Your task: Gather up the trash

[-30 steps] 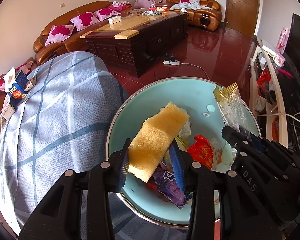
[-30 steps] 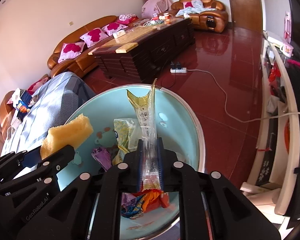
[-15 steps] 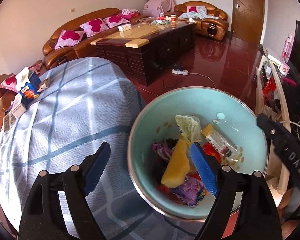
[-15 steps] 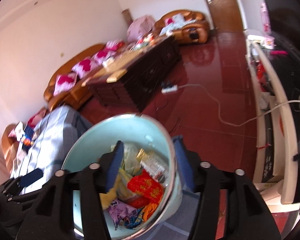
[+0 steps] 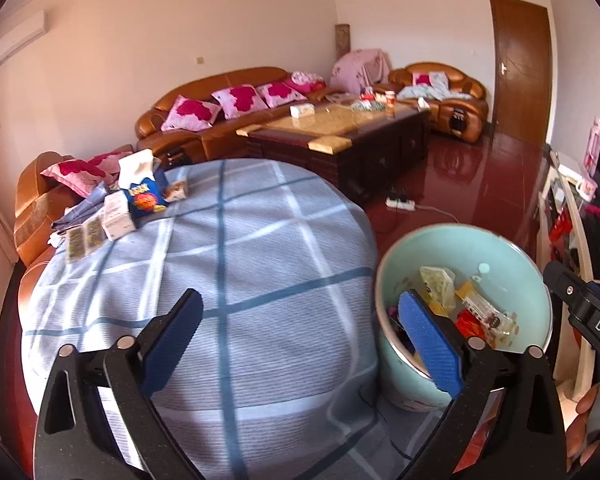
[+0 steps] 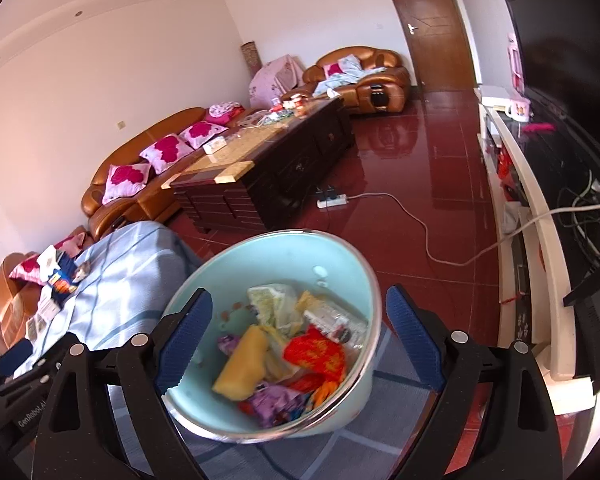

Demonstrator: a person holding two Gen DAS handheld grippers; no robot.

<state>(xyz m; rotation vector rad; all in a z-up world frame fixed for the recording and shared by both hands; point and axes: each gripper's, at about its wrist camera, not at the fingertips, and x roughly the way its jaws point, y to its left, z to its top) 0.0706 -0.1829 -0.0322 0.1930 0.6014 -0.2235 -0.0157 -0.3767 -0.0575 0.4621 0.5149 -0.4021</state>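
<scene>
A light-green bin (image 5: 512, 276) (image 6: 340, 264) stands at the edge of the round table with a blue checked cloth (image 5: 228, 248). In it lie a yellow sponge (image 6: 240, 364), a clear wrapper (image 6: 332, 322), a red wrapper (image 6: 316, 354) and a purple wrapper (image 6: 276, 400). My left gripper (image 5: 304, 344) is open and empty, above the cloth just left of the bin. My right gripper (image 6: 300, 336) is open and empty, raised above the bin, with its fingers on either side of the bin in view.
Small boxes and packets (image 5: 140, 196) lie at the far left of the table. Beyond it stand a dark coffee table (image 5: 340, 140) and brown sofas (image 5: 228, 100). A power strip and cable (image 6: 332, 200) lie on the red floor. A TV stand (image 6: 540, 216) runs along the right.
Both grippers have opened: the left let the yellow sponge drop into the bin, the right let go of the clear wrapper. Both then pulled back and up, the left also moving leftward over the cloth.
</scene>
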